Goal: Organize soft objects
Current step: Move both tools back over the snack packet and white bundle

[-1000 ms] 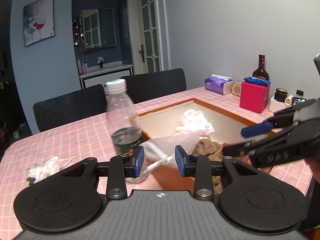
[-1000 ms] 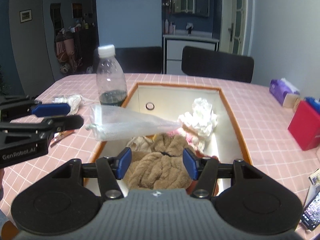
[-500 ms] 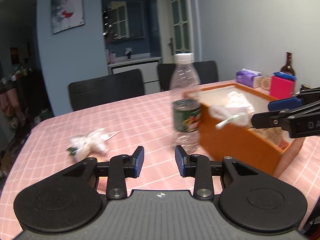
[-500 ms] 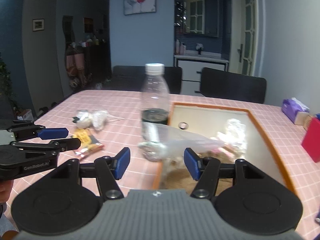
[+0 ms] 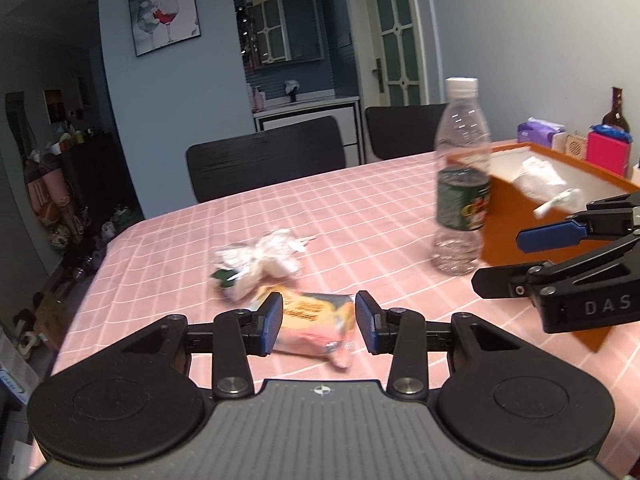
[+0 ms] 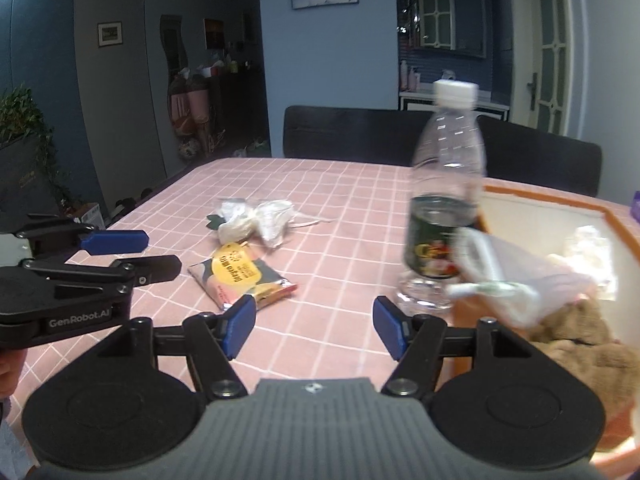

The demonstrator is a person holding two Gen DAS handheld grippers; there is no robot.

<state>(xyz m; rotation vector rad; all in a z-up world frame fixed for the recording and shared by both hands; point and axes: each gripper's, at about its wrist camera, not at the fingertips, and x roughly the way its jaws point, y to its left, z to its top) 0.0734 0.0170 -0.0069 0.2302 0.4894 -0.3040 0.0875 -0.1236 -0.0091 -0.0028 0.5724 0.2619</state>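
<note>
Left wrist view: left gripper [image 5: 316, 322] hangs low over the table [image 5: 360, 208], fingers spread wide with the snack packet [image 5: 310, 322] lying between them, not yet pinched.
Right wrist view: right gripper [image 6: 314, 326] hovers with fingers wide and nothing in them, aimed at bare cloth between the packet and the water bottle [image 6: 442, 200].
Soft things left out: the packet and, just behind it, a crumpled white plastic wrapper [image 5: 260, 260].
Bin: an orange box [image 5: 516, 224] to the right, touching or nearly touching the bottle, already holding a brown plush [image 6: 580, 336], white crumpled material and a clear bag [image 6: 520, 280] draped over its rim.
Step, I'd judge: closing on the packet.
Risk: the slick foil may squirt out of the fingers if pinched at its edge.
Risk: swinging toward the box could clip the upright, nearly empty bottle and topple it.
Risk: the draped bag may slide off the rim.
</note>
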